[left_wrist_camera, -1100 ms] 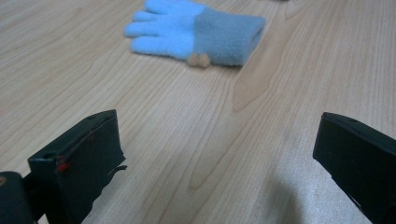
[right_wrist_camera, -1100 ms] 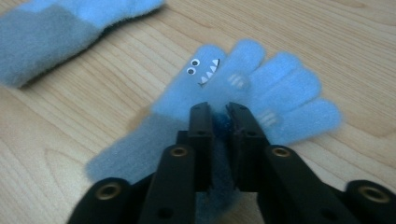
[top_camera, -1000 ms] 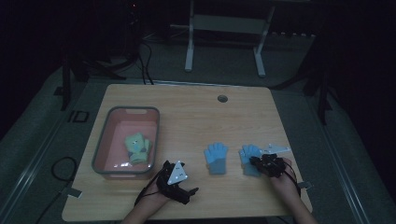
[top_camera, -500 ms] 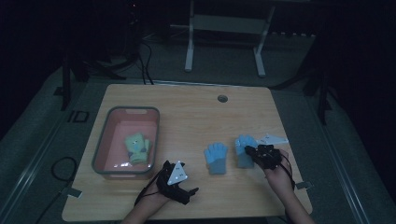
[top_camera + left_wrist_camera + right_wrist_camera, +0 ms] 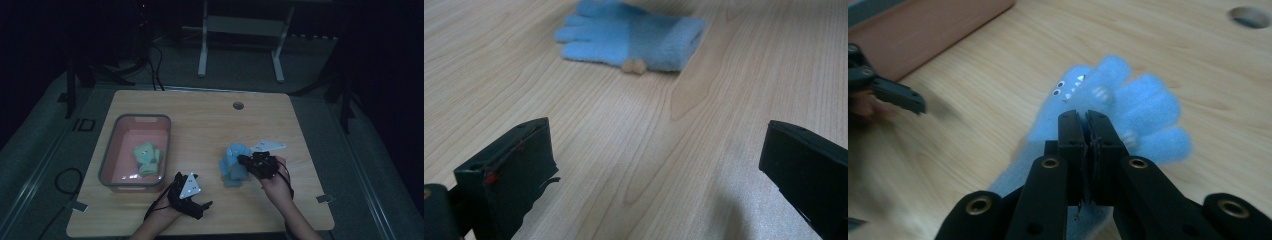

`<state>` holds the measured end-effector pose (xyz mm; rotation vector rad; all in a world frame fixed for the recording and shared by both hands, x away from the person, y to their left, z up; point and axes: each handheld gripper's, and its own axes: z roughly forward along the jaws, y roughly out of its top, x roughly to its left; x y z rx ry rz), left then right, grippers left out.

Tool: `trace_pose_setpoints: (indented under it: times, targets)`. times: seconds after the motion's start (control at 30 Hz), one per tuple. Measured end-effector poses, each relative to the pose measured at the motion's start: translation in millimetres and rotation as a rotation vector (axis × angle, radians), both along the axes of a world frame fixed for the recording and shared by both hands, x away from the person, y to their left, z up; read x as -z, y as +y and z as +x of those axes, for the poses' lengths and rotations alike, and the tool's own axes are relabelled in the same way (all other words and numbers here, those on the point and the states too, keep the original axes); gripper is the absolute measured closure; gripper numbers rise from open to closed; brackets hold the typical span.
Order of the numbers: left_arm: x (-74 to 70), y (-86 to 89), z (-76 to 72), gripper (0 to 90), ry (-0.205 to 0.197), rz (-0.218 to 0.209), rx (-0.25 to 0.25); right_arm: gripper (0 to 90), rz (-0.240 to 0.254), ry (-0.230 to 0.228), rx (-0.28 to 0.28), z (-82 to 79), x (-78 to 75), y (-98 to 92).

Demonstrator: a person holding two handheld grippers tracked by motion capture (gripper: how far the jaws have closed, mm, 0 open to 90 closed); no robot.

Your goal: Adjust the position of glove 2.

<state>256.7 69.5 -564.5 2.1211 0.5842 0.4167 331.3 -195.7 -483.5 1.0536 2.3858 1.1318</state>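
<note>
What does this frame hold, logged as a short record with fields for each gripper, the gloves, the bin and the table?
right gripper: right gripper shut on a fuzzy light blue knit glove, held above the table
left gripper: left gripper open, nothing between its jaws, low over the table
second glove: matching light blue knit glove lying flat on the wood
bin: pink plastic bin with grey rim, holding a pale green glove
table: light wooden table

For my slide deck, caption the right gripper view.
Right hand-held gripper shut on a blue glove, above the wooden table.
</note>
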Motion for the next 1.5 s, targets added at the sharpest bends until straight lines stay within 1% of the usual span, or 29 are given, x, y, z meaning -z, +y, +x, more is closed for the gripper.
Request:
trace_pose_setpoints:
  times: [0.03, 0.07, 0.13, 0.23, 0.43, 0.5, 0.57, 0.6, 0.63, 0.67, 0.73, 0.8, 0.97, 1.07, 1.1, 1.13, 1.17, 1.23, 1.27, 1.33, 1.37, 1.4, 1.43, 1.47, 1.5]
  targets:
    - [-0.1, 0.2, 0.0, 1.6, 0.001, -0.001, 0.001, 86.3, 0.014, 0.010, -0.006, 0.1, 1.3, 3.7]
    - [-0.3, 0.4, 0.0, 1.6, -0.001, -0.002, 0.000, 86.2, 0.012, 0.014, -0.016, -0.1, 2.7, 7.7]
    - [-0.6, 0.6, -0.2, 1.6, -0.003, -0.003, 0.000, 86.2, -0.011, 0.008, -0.031, -0.9, 5.8, 14.7]
    - [-0.9, 0.7, -0.5, 1.6, -0.005, -0.003, 0.002, 86.2, -0.031, 0.021, -0.045, -0.3, 11.0, 18.4]
    - [-0.5, 0.2, -0.5, 1.6, -0.002, -0.001, 0.005, 86.0, -0.045, 0.066, -0.047, 5.4, 23.5, 14.8]
    - [-0.5, -0.1, -0.6, 1.5, -0.004, 0.005, 0.006, 85.9, -0.048, 0.079, -0.048, 7.3, 28.2, 15.2]
    - [-0.6, -0.1, -0.8, 1.6, -0.004, 0.002, 0.007, 85.8, -0.055, 0.095, -0.049, 9.4, 33.7, 16.6]
    - [-0.6, -0.1, -0.8, 1.6, -0.004, 0.002, 0.007, 85.8, -0.055, 0.095, -0.049, 9.4, 33.7, 16.6]
    - [-0.6, -0.1, -0.8, 1.6, -0.004, 0.002, 0.007, 85.8, -0.063, 0.103, -0.055, 10.6, 36.5, 17.2]
    - [-0.8, -0.1, -0.9, 1.6, -0.006, 0.002, 0.008, 85.5, -0.078, 0.126, -0.059, 12.6, 42.6, 18.7]
    - [-0.9, -0.1, -0.6, 1.5, -0.001, 0.002, 0.009, 85.2, -0.092, 0.130, -0.066, 13.2, 46.6, 19.0]
    - [-0.9, -0.1, -0.6, 1.6, -0.001, 0.002, 0.009, 85.2, -0.096, 0.131, -0.066, 13.6, 48.1, 18.6]
    - [-0.8, -2.5, -1.6, 1.6, 0.012, 0.006, 0.027, 83.8, -0.083, 0.142, -0.073, 16.5, 52.3, 12.5]
    - [-0.7, -4.5, -2.1, 1.5, 0.011, 0.016, 0.028, 82.1, -0.085, 0.155, -0.084, 17.5, 53.8, 11.6]
    - [-0.9, -4.9, -1.9, 1.5, 0.014, 0.016, 0.026, 78.7, -0.084, 0.154, -0.086, 17.3, 52.5, 12.1]
    - [-1.1, -5.0, -1.7, 1.5, 0.013, 0.012, 0.026, 78.7, -0.084, 0.154, -0.086, 17.3, 52.5, 12.1]
    - [-1.3, -5.1, -1.5, 1.5, 0.009, 0.002, 0.024, 76.5, -0.083, 0.149, -0.087, 16.6, 50.7, 12.5]
    - [-2.1, -5.0, -1.4, 1.6, -0.013, -0.013, 0.035, 69.2, -0.083, 0.127, -0.094, 14.7, 45.4, 12.2]
    - [-3.1, -5.5, -1.3, 1.6, -0.011, -0.010, 0.029, 66.1, -0.084, 0.116, -0.101, 14.0, 42.9, 11.5]
    - [-6.2, -6.3, 0.4, 1.6, 0.056, -0.013, 0.015, 55.4, -0.078, 0.097, -0.101, 13.1, 38.3, 9.1]
    - [-7.4, -6.8, 1.0, 1.6, 0.078, -0.021, 0.009, 50.4, -0.070, 0.089, -0.101, 13.1, 36.1, 7.2]
    - [-7.4, -6.8, 1.0, 1.6, 0.078, -0.021, 0.009, 50.4, -0.070, 0.089, -0.101, 13.1, 36.1, 7.2]
    - [-9.2, -7.9, 1.9, 1.6, 0.094, -0.021, 0.014, 45.1, -0.058, 0.081, -0.100, 13.1, 34.0, 4.8]
    - [-10.3, -9.8, 2.5, 1.6, 0.086, 0.004, 0.013, 25.8, -0.026, 0.084, -0.125, 13.4, 30.3, -1.8]
    - [-10.7, -10.7, 3.0, 1.6, 0.086, 0.007, 0.026, 23.6, -0.024, 0.085, -0.129, 13.2, 29.5, -3.1]
